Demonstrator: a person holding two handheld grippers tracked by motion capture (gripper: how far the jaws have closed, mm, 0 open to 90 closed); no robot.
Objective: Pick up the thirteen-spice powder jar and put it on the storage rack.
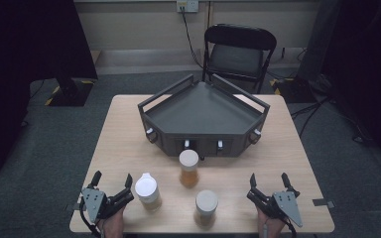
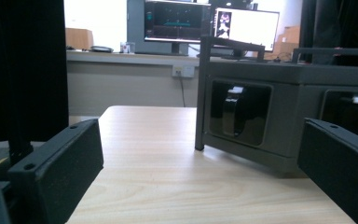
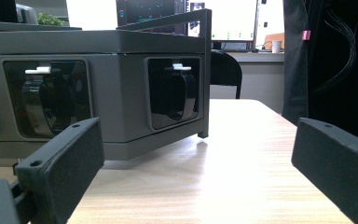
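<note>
High view. Bench point(image 1: 124, 144): light wood. Landmark: dark grey angular tray point(image 1: 203, 111), at the far middle of the bench. Three white-lidded jars on the person's side of the tray: amber jar point(image 1: 189, 167) just before the tray's front face; left jar point(image 1: 147, 191) and right jar point(image 1: 206, 206) nearer the bench's near edge. Left claw point(image 1: 112, 180): near corner, left of the left jar, jaws spread wide, holding nothing. Right claw point(image 1: 268, 181): near corner, right of the right jar, jaws spread wide, empty.

Left gripper view. Both jaws wide apart over bare bench; tray point(image 2: 279, 107) ahead to the right, a recessed window in its wall.

Right gripper view. Jaws wide apart, nothing between; tray point(image 3: 112, 88) ahead to the left, two recessed windows.
</note>
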